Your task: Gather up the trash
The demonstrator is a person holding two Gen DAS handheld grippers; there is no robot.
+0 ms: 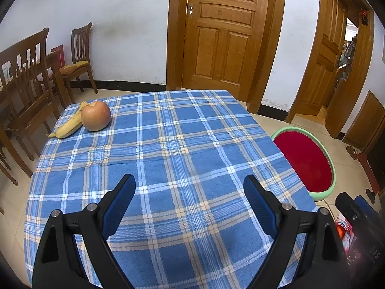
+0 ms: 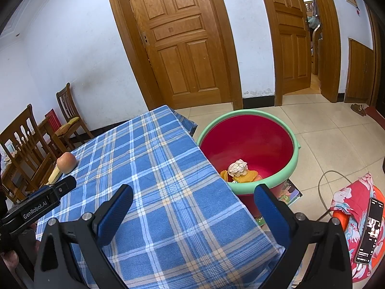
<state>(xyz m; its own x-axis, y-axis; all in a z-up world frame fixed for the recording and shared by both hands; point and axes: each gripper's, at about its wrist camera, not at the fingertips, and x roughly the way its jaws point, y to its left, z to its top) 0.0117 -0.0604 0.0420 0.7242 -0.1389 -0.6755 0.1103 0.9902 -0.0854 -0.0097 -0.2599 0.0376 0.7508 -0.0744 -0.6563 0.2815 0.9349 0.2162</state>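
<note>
- Tablecloth (image 1: 182, 144): blue plaid w/ white & pale yellow stripes.
- Apple (image 1: 95, 115): reddish-orange, yellowish patches.
- Banana (image 1: 68, 125): yellow.
- Basin (image 2: 294, 154): red inside, mint green rim.
- Crumpled paper (image 2: 237, 167) in basin: white w/ pinkish tint; orange & yellow wrappers (image 2: 250, 176) beside it.
- Left gripper (image 1: 190, 180) & right gripper (image 2: 193, 191): black frames, blue finger pads.
- Doors (image 1: 223, 31): golden-brown wood.
- Walls (image 1: 108, 24): white.
- Chairs (image 1: 80, 55): dark brown wood.
- Cloth (image 2: 353, 200) at right: red floral print.
- Floor (image 2: 336, 144): beige tiles.

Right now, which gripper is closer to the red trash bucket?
Right. The right gripper hangs at the table edge beside the red bucket; the left gripper is over the tablecloth, farther off.
</note>
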